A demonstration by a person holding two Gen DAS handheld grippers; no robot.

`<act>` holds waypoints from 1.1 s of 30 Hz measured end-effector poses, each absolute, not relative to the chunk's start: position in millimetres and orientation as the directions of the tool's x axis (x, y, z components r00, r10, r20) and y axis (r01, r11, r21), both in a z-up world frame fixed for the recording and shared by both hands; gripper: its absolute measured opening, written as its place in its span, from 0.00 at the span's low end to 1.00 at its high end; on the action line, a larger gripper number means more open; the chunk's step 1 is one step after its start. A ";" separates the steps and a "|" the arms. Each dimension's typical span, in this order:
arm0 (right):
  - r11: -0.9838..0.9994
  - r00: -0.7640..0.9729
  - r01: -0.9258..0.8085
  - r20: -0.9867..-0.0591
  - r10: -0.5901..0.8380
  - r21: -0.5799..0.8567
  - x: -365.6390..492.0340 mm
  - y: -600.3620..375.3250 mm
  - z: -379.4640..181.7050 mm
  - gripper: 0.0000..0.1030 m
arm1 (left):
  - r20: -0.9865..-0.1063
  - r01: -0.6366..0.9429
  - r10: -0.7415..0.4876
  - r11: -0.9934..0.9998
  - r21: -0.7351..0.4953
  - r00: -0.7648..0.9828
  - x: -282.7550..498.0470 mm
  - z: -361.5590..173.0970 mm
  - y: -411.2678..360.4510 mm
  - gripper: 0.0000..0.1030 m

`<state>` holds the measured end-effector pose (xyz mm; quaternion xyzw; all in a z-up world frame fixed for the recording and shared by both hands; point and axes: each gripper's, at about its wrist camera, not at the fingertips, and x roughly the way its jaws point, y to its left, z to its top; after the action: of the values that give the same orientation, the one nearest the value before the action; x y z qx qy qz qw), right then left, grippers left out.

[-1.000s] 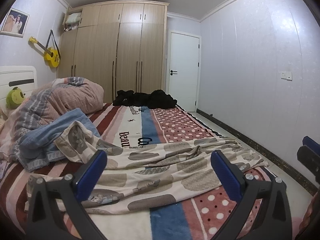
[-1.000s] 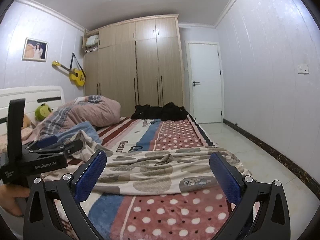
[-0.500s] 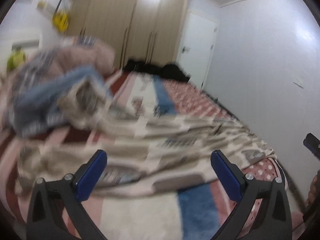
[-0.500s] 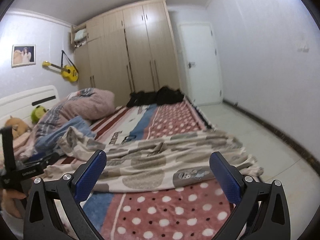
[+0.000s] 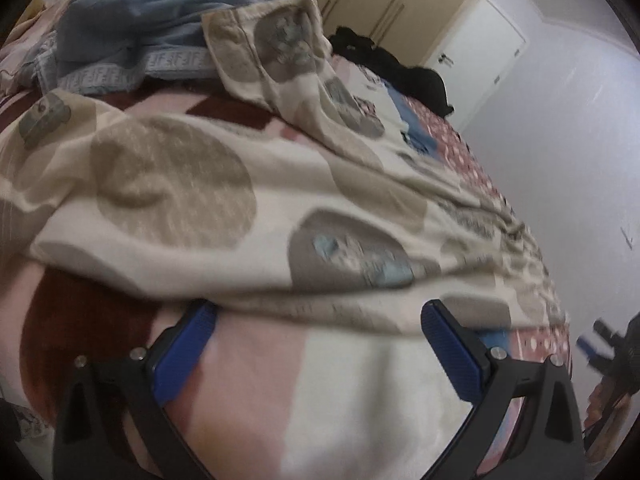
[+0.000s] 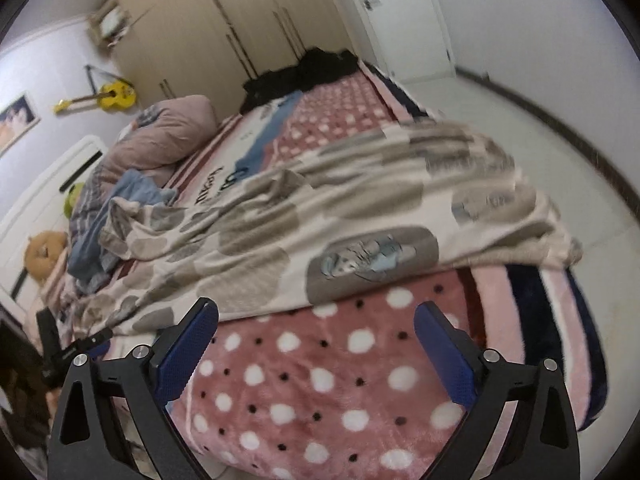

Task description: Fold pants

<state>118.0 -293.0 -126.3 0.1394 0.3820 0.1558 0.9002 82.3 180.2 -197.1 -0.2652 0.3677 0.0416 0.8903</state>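
Cream pants with grey and tan spots (image 5: 248,208) lie spread across the bed, also in the right wrist view (image 6: 320,216). My left gripper (image 5: 320,344) is open and empty, low over the bed, its fingertips right at the pants' near hem. My right gripper (image 6: 316,340) is open and empty above the pink dotted blanket (image 6: 320,392), just short of the pants' near edge. The left gripper also shows at the left edge of the right wrist view (image 6: 72,348).
A blue garment (image 5: 132,28) and a pink duvet (image 6: 168,136) are piled near the headboard. Black clothes (image 6: 304,72) lie at the bed's far end by the wardrobe. The bed edge and white floor (image 6: 560,152) are on the right. Stuffed toys (image 6: 44,252) sit left.
Both grippers have dropped and tilted down toward the bed. The left one moved in close to the pants' near hem; the right one came closer to their near edge.
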 end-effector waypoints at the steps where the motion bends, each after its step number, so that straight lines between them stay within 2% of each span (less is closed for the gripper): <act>1: 0.906 0.654 -0.154 -0.646 0.392 0.394 122.1 -298.9 -130.9 0.95 | -0.673 -0.279 -0.117 0.848 -0.451 0.731 85.8 -197.6 184.2 0.97; 5: 0.903 0.667 -0.053 -0.658 0.350 0.427 134.3 -325.0 -143.3 0.94 | -0.664 -0.323 -0.066 0.835 -0.445 0.745 99.0 -196.3 200.0 0.85; 6: 0.902 0.673 -0.026 -0.660 0.334 0.430 137.3 -332.7 -146.0 0.88 | -0.662 -0.330 -0.054 0.835 -0.441 0.748 100.1 -195.7 204.0 0.81; 8: 0.896 0.674 0.021 -0.668 0.316 0.445 144.1 -346.2 -150.7 0.83 | -0.656 -0.350 -0.025 0.830 -0.435 0.755 106.0 -195.6 211.8 0.74; 11: 0.877 0.689 0.080 -0.662 0.294 0.473 152.7 -366.2 -158.2 0.81 | -0.651 -0.387 0.010 0.811 -0.440 0.759 115.4 -196.7 224.5 0.61; 17: 0.816 0.735 0.199 -0.634 0.243 0.543 169.4 -405.1 -169.9 0.69 | -0.668 -0.438 0.067 0.802 -0.406 0.741 131.1 -193.4 240.6 0.30; 19: 0.789 0.749 0.240 -0.625 0.221 0.566 173.8 -415.3 -171.4 0.63 | -0.668 -0.443 0.075 0.802 -0.401 0.741 131.9 -190.6 243.0 0.13; 21: 0.786 0.754 0.279 -0.633 0.177 0.552 177.4 -420.3 -170.0 0.51 | -0.653 -0.434 0.081 0.807 -0.400 0.753 129.3 -185.8 243.3 0.09; 22: 0.793 0.752 0.293 -0.641 0.153 0.534 178.6 -420.0 -168.8 0.48 | -0.648 -0.432 0.090 0.813 -0.391 0.757 128.2 -183.3 242.2 0.07; 24: 0.809 0.744 0.321 -0.659 0.107 0.493 183.4 -419.2 -167.1 0.31 | -0.638 -0.424 0.109 0.829 -0.365 0.762 126.4 -178.2 239.7 0.06; 25: 0.814 0.740 0.327 -0.665 0.095 0.480 184.6 -420.5 -167.9 0.28 | -0.635 -0.422 0.116 0.834 -0.356 0.763 126.1 -176.4 239.6 0.05; 27: 0.819 0.735 0.346 -0.675 0.067 0.457 187.6 -423.5 -169.4 0.14 | -0.630 -0.419 0.125 0.841 -0.342 0.766 126.4 -173.3 238.0 0.05; 30: 0.810 0.749 0.373 -0.662 0.026 0.453 182.4 -430.5 -171.5 0.06 | -0.624 -0.421 0.133 0.842 -0.339 0.770 122.2 -169.2 238.3 0.05; 33: 0.813 0.772 0.374 -0.636 -0.005 0.447 172.1 -431.2 -169.6 0.04 | -0.613 -0.413 0.133 0.844 -0.341 0.779 114.7 -163.9 238.9 0.05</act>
<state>172.1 -431.2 -169.6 0.2874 0.3209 -0.1055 0.8963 114.7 238.9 -163.9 -0.2355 0.2973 0.1495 0.9131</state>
